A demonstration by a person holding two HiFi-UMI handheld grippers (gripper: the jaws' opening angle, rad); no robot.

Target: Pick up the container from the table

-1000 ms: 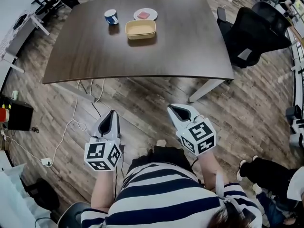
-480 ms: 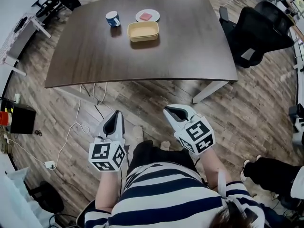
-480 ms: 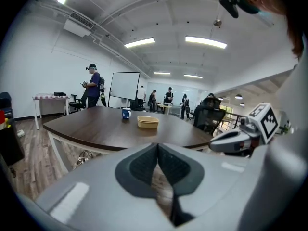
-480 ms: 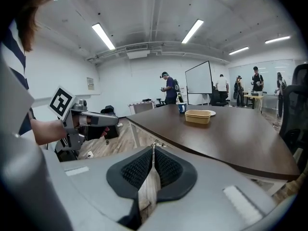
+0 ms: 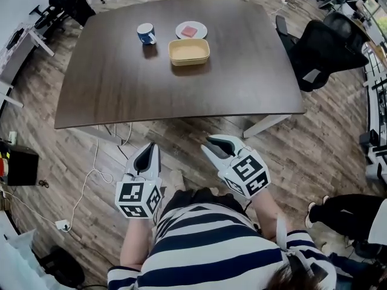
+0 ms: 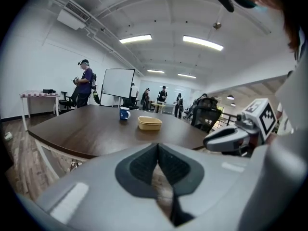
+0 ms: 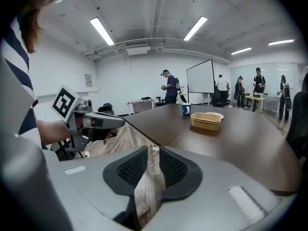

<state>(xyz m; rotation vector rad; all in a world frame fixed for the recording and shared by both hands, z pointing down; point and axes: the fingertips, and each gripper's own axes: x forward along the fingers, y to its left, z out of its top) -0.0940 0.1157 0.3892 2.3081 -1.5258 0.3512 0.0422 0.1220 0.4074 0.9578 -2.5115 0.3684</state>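
Observation:
The tan rectangular container [image 5: 189,51] stands empty on the dark brown table [image 5: 121,89], toward its far side. It also shows in the left gripper view, container [image 6: 149,123], and in the right gripper view, container [image 7: 206,121]. Both grippers hang over the wooden floor, short of the table's near edge and far from the container. My left gripper [image 5: 148,147] [image 6: 158,146] has its pads together and holds nothing. My right gripper [image 5: 211,142] [image 7: 153,151] is opening; a gap shows between its pads with only floor behind it.
A blue mug [image 5: 146,33] and a white plate [image 5: 191,29] with a pink item stand just beyond the container. A black office chair [image 5: 323,44] sits at the table's right side. Cables [image 5: 91,162] trail on the floor under the near left edge. People stand far behind the table.
Both grippers have come forward toward the table's near edge, and the table looms larger. The right gripper's jaws have parted; the left gripper's stay together.

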